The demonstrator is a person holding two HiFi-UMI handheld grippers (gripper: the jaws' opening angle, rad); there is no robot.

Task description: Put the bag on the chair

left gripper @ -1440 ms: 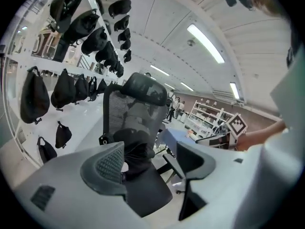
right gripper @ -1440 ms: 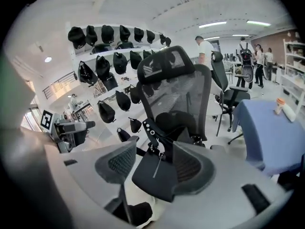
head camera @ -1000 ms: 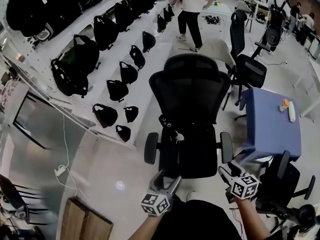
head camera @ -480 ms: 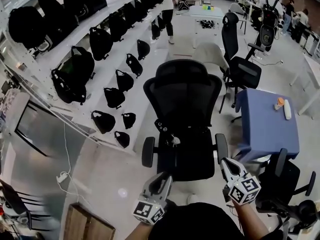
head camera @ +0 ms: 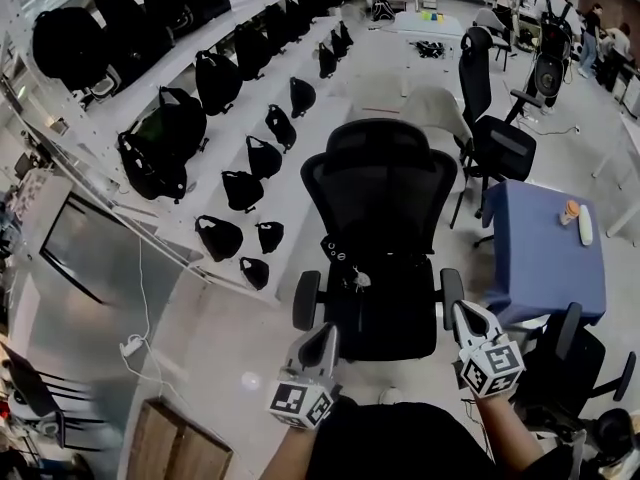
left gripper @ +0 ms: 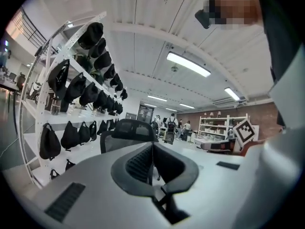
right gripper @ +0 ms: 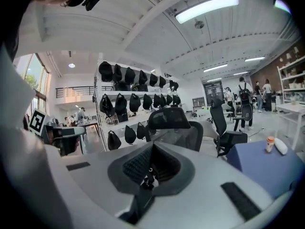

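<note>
Left hand-held gripper [head camera: 322,333] and right hand-held gripper [head camera: 464,310] have just been closing and sit clenched, empty, before the chair [head camera: 380,183]. The black bag [head camera: 348,271] seems to lie on its seat against the backrest, so I'd back away gently and check it rests steady.

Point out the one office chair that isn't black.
The pale beige chair just behind the large black mesh chair; the chairs near the blue table are all black.
</note>
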